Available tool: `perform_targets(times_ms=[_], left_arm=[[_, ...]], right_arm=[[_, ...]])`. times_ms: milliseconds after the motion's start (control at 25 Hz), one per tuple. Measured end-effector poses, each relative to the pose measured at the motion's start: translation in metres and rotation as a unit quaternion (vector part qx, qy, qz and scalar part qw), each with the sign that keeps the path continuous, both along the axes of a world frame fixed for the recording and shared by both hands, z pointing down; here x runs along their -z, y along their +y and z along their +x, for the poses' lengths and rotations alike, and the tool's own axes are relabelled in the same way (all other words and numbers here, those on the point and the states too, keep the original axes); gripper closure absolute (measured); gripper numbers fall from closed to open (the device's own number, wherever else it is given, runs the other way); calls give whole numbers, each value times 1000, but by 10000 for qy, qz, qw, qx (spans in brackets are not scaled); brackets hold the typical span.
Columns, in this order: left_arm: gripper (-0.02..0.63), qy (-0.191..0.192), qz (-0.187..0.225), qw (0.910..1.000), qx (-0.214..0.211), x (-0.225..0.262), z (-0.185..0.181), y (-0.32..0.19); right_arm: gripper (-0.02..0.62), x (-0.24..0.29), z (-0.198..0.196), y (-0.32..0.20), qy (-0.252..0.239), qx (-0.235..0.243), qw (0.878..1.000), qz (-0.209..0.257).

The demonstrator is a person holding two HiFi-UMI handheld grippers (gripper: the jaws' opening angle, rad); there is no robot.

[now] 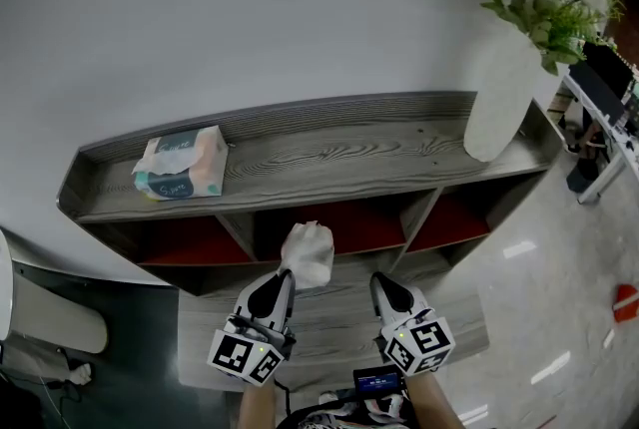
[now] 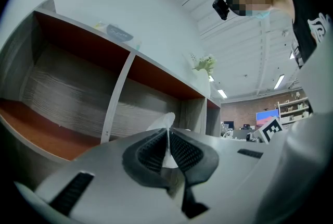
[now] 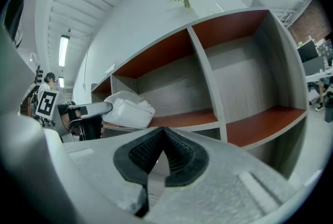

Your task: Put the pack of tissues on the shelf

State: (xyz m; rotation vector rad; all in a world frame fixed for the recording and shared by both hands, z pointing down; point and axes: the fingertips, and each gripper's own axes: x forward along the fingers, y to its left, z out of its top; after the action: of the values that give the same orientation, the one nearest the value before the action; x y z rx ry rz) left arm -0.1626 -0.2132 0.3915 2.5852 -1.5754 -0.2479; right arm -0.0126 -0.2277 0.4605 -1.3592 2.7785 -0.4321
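My left gripper (image 1: 287, 279) is shut on the edge of a white soft pack of tissues (image 1: 308, 254), which sticks up in front of the shelf's middle compartment (image 1: 354, 227). In the left gripper view the pads pinch a thin white flap of the pack (image 2: 163, 122). The right gripper view shows the pack (image 3: 129, 112) hanging from the left gripper (image 3: 88, 109), level with the red-floored compartments. My right gripper (image 1: 382, 285) is beside it on the right, shut with nothing between its pads (image 3: 179, 158). The grey wooden shelf (image 1: 329, 158) stands against the white wall.
A printed tissue box (image 1: 182, 164) lies on the shelf top at the left. A white vase with green sprigs (image 1: 502, 93) stands at the top's right end. A low grey platform (image 1: 334, 317) runs under the grippers. A desk edge (image 1: 609, 108) is at the far right.
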Motion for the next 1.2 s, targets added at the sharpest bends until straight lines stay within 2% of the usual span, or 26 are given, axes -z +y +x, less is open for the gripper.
perform_targets(times_ms=[1200], left_arm=[[594, -479, -29, 9985, 246, -18, 8, -43]], right_arm=[[591, -9, 3, -31, -8, 99, 9999, -138]])
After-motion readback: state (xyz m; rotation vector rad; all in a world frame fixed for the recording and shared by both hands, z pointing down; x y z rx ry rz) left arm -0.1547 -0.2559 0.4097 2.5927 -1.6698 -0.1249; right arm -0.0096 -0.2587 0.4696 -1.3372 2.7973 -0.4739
